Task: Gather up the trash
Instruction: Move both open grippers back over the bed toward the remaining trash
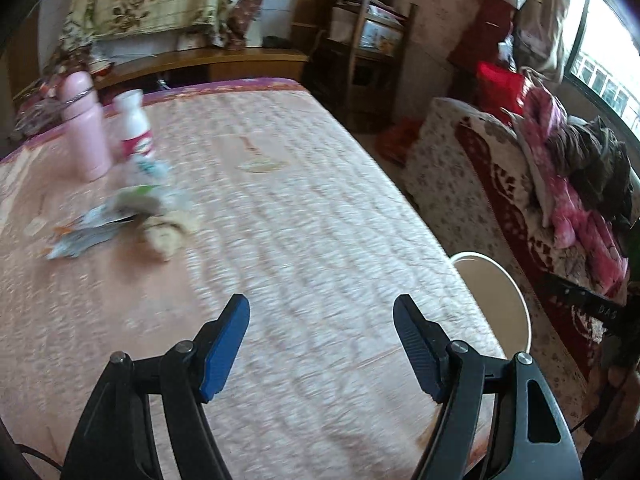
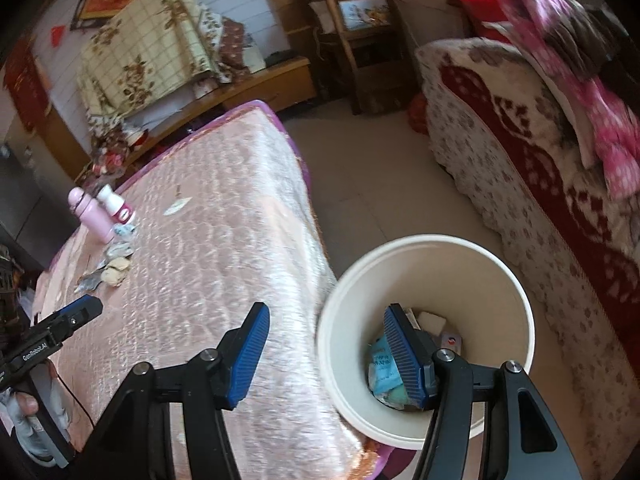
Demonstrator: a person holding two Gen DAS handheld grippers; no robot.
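A pile of wrappers and crumpled paper lies on the pink table cover at the left, far ahead of my left gripper, which is open and empty over the table. The pile also shows in the right wrist view. A cream bin stands on the floor beside the table, with several wrappers at its bottom. My right gripper is open and empty, straddling the bin's near rim. The bin's rim shows in the left wrist view.
A pink flask and a white bottle stand upright behind the pile. A small scrap lies mid-table. A patterned sofa with clothes is to the right. A wooden shelf stands at the back.
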